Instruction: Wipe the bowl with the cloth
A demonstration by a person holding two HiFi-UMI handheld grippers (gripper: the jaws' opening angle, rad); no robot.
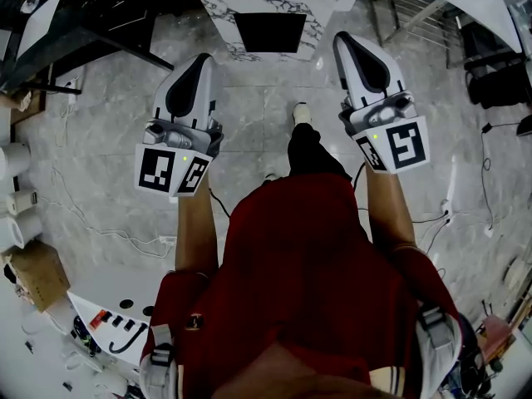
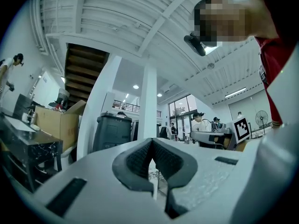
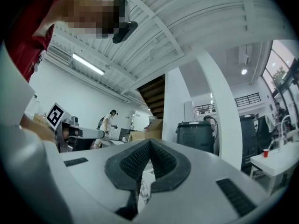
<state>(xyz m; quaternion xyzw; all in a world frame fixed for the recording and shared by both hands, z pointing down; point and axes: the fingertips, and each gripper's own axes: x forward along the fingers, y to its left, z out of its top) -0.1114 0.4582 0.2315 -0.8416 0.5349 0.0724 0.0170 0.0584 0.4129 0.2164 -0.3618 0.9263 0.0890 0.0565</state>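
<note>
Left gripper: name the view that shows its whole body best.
Head view: the left gripper shows whole from above, marker cube included. The left gripper view shows only its shut jaws; the right gripper view catches it sideways.

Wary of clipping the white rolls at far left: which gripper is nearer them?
Left. The left gripper hangs right of the white rolls; the right gripper is farther right, past the person's leg.

red shirt (image 1: 320, 256); white left gripper (image 1: 202, 61), right gripper (image 1: 342, 40), black-and-white marker cubes (image 1: 170, 171).
</note>
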